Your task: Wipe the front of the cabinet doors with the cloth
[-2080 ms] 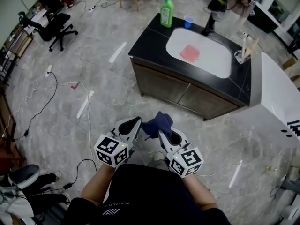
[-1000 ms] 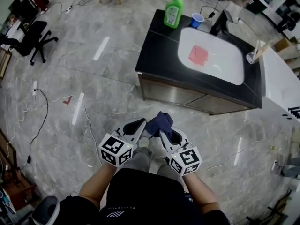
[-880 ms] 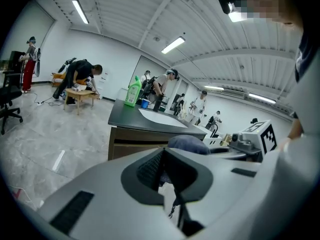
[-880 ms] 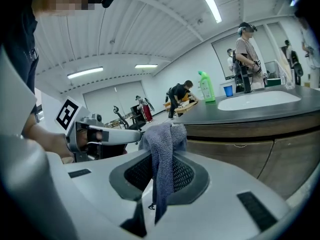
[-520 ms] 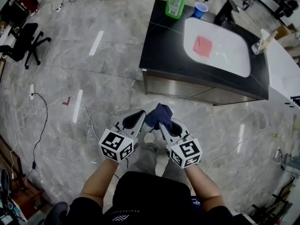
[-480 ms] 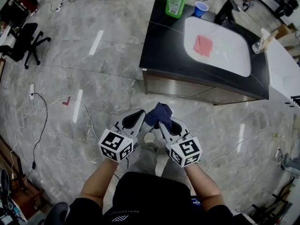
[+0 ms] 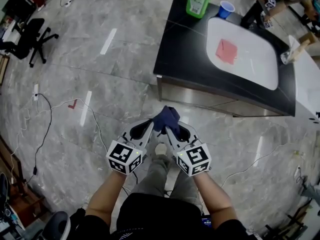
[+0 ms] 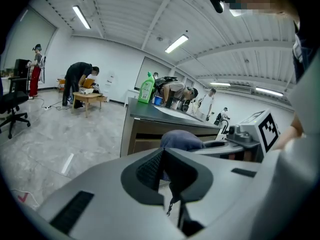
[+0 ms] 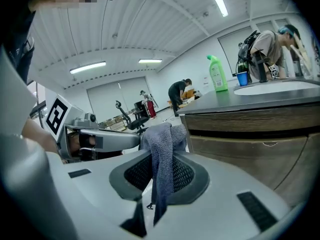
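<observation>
Hanging limp from the right gripper [image 9: 161, 176], whose jaws are closed tight on one fold of it, the cloth [image 9: 165, 134] looks light, soft and not slippery. The left gripper [image 8: 165, 169] has its jaws pressed together with nothing between them. The cabinet doors [image 9: 250, 146] stand ahead, not touched. I think a bunched hold near the middle gives a firm wiping pad.

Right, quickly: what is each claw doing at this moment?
Left claw: closed, nothing between its jaws.
Right claw: closed on the blue cloth.
</observation>
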The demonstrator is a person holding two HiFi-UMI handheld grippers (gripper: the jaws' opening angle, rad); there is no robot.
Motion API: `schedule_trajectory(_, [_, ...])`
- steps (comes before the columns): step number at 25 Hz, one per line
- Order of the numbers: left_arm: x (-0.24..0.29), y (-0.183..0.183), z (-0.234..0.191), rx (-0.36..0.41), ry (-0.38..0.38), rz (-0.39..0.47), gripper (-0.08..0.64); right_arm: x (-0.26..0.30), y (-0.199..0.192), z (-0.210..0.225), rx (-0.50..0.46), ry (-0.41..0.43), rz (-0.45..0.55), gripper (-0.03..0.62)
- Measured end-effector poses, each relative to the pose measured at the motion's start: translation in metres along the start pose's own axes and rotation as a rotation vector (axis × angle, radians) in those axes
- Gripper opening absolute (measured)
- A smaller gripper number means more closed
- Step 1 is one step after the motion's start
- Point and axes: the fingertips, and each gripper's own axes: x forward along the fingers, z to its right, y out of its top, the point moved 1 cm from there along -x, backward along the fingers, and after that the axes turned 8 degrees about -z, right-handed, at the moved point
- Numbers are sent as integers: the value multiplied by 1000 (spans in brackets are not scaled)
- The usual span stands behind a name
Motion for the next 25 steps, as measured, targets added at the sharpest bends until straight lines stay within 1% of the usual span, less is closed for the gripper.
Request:
schedule_trajectory(7, [22,-3,-24,-29,33,12,8,34,-1,18,-21,24,-9,71])
schedule_trajectory(13, [43,-17,-48,-67,85,26,8,61,-13,41,-20,20,-42,71])
schedule_trajectory(17, [60,-22,-53,-72,98,30,8,76,-17,59,-23,26,-66,71])
schedule_trajectory(22, [78,-29,-62,-97,119,37,8,98,-18,73,-32,27,-72,71])
schedule_trajectory(25, [84,-31,-65,-99,123,31,8,110,-17,80,-25,26,-72,71])
